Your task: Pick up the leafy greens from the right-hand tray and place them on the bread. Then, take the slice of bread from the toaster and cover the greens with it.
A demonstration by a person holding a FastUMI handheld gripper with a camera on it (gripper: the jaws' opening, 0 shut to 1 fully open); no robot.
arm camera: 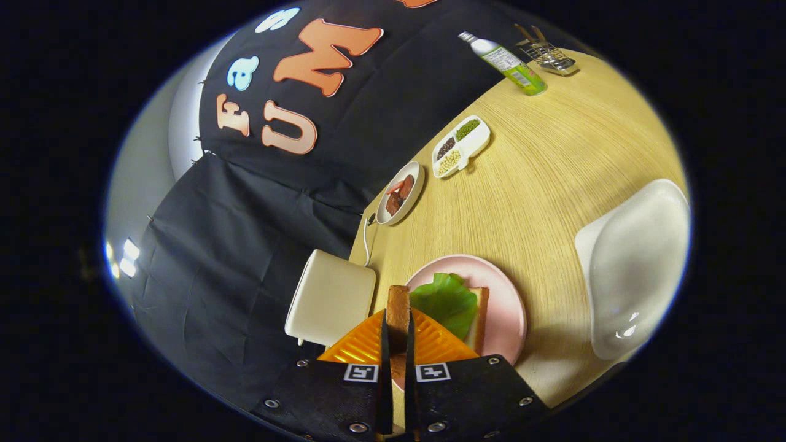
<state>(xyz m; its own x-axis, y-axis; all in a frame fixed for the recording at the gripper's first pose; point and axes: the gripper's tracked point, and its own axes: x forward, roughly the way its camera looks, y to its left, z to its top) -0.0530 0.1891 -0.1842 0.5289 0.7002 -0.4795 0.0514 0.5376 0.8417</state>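
My gripper (398,331) is shut on a slice of bread (398,310), held edge-on between the two fingers and lifted off the table. The view is rolled steeply to one side. Just beyond the held slice lies a pink plate (506,301) with another slice of bread (479,319) on it, and a green leaf (447,301) rests on top of that slice. The cream toaster (331,298) stands beside the plate at the table's edge, close to the fingers.
On the wooden table (540,184) stand a white tray (632,264), a small plate with meat pieces (400,193), a divided dish of beans (460,147), a green bottle (506,61) and a wire rack (549,55). A cord (366,236) runs from the toaster.
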